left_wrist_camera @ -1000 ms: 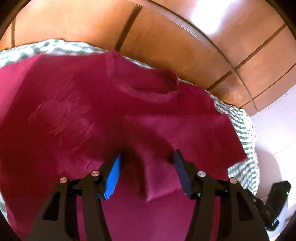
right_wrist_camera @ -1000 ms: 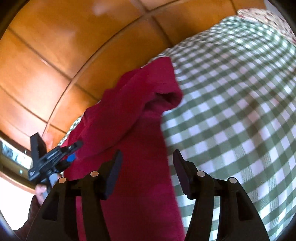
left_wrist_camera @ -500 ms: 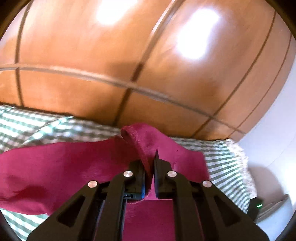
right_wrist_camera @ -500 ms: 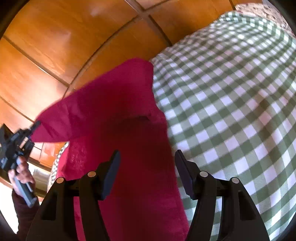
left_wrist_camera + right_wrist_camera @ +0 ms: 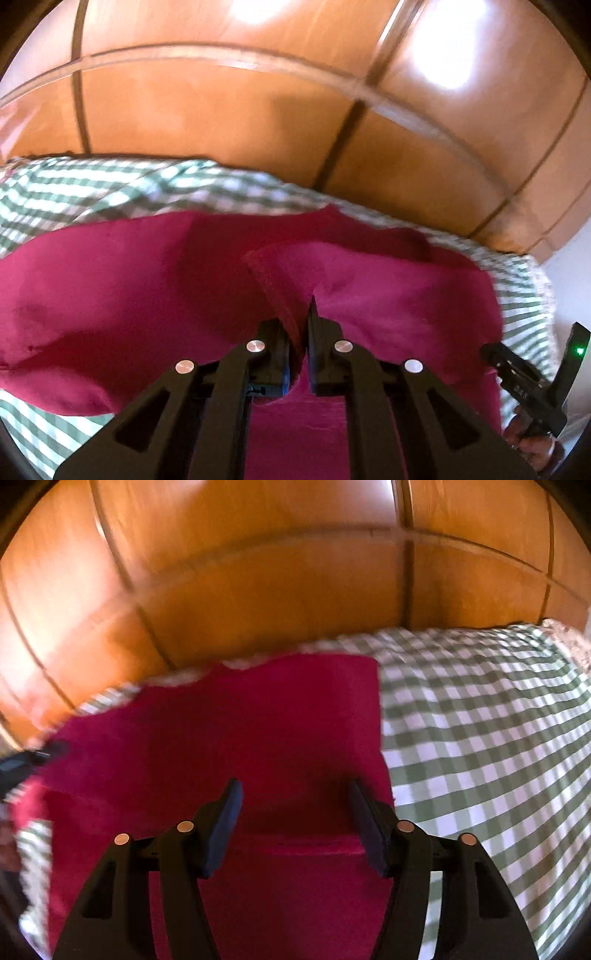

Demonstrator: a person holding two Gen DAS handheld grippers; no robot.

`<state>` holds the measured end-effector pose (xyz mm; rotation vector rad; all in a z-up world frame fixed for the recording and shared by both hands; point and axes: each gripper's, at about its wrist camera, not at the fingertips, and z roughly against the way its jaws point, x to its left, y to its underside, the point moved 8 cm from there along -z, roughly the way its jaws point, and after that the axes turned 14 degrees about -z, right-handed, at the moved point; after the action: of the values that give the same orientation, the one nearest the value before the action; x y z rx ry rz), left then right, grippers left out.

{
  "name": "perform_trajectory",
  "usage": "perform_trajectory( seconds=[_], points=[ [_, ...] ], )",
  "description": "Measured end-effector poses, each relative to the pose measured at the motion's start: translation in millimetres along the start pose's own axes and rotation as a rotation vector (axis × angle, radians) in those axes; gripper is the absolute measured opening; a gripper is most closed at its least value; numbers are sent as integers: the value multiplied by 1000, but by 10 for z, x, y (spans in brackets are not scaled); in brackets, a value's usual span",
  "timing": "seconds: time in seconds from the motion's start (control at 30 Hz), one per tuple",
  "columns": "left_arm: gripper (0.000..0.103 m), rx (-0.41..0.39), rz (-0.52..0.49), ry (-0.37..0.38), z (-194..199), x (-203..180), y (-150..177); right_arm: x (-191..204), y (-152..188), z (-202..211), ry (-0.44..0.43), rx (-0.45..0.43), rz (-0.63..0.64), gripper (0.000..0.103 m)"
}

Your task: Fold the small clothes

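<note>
our left claw (image 5: pixel 298 328) has its two fingers pressed together on a ribbed hem of the red shirt (image 5: pixel 155 295), the pinched fold rising up between the fingertips. the rest of the shirt spreads out ahead of this claw and to both sides, lying on the green checked cloth (image 5: pixel 74 192). beyond the cloth stands the wooden panelling (image 5: pixel 221 110). low on the right of this claw we see our right claw (image 5: pixel 532 376), with a small green light (image 5: pixel 578 350) on it.

our right claw (image 5: pixel 295 812) has its fingers wide apart and grips nothing; the shirt (image 5: pixel 280 738) lies flat beneath and ahead of them, its straight edge just past the right finger, with checked cloth (image 5: pixel 480 738) stretching away on that side. the view is blurred, so finer folds we cannot tell.
</note>
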<state>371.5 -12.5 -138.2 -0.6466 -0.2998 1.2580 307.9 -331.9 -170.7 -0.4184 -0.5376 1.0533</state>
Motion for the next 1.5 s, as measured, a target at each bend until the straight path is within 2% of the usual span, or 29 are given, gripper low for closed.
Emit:
perform_trajectory(
  seconds=[0.07, 0.1, 0.23, 0.27, 0.3, 0.37, 0.43, 0.5, 0.6, 0.7, 0.83, 0.9, 0.97, 1.03, 1.1, 1.17, 1.23, 1.33, 1.5],
  points=[
    [7, 38, -15, -47, -147, 54, 112, 0, 35, -7, 10, -41, 23, 55],
    [12, 55, -29, -80, -219, 75, 162, 16, 56, -1, 28, -60, 39, 55],
    [16, 27, -35, -114, -260, 86, 253, 54, 101, -6, 60, -92, 73, 57],
    [25, 24, -21, -119, -219, 103, 264, 54, 110, -4, 61, -94, 76, 57],
    [41, 17, 1, -123, -156, 138, 292, 53, 120, -2, 62, -96, 77, 57],
    [56, -1, 35, -132, -45, 221, 361, 75, 99, -4, 66, -100, 79, 57],
    [56, -2, 64, -138, 52, 328, 463, 73, 88, -22, 77, -105, 85, 59],
    [51, -5, 95, -119, 142, 415, 569, 87, 99, -25, 92, -112, 92, 61],
    [51, -23, 135, -112, 387, 604, 763, 107, 110, -17, 107, -121, 101, 62],
    [51, -32, 236, -127, 656, 902, 1022, 109, 107, -19, 113, -123, 105, 63],
    [52, -63, 389, -127, 1013, 1403, 1442, 121, 105, -14, 136, -134, 119, 63],
    [63, -118, 501, -135, 1229, 1747, 1672, 117, 103, -11, 150, -140, 122, 66],
    [63, -142, 600, -142, 1358, 2047, 1863, 96, 96, -10, 164, -145, 117, 71],
    [62, -179, 721, -155, 1514, 2402, 2069, 42, 77, -18, 186, -143, 97, 82],
    [61, -211, 839, -171, 1655, 2746, 2255, -16, 72, -32, 180, -130, 64, 87],
    [58, -241, 920, -161, 1731, 2984, 2363, -74, 67, -48, 156, -111, 27, 90],
    [53, -277, 1006, -145, 1793, 3233, 2444, -79, 66, -47, 168, -114, 29, 92],
    [51, -299, 1045, -180, 1844, 3488, 2467, -50, 68, -37, 193, -127, 52, 92],
    [50, -263, 1096, -188, 1713, 3749, 2446, -31, 71, -23, 214, -139, 68, 92]
  ],
)
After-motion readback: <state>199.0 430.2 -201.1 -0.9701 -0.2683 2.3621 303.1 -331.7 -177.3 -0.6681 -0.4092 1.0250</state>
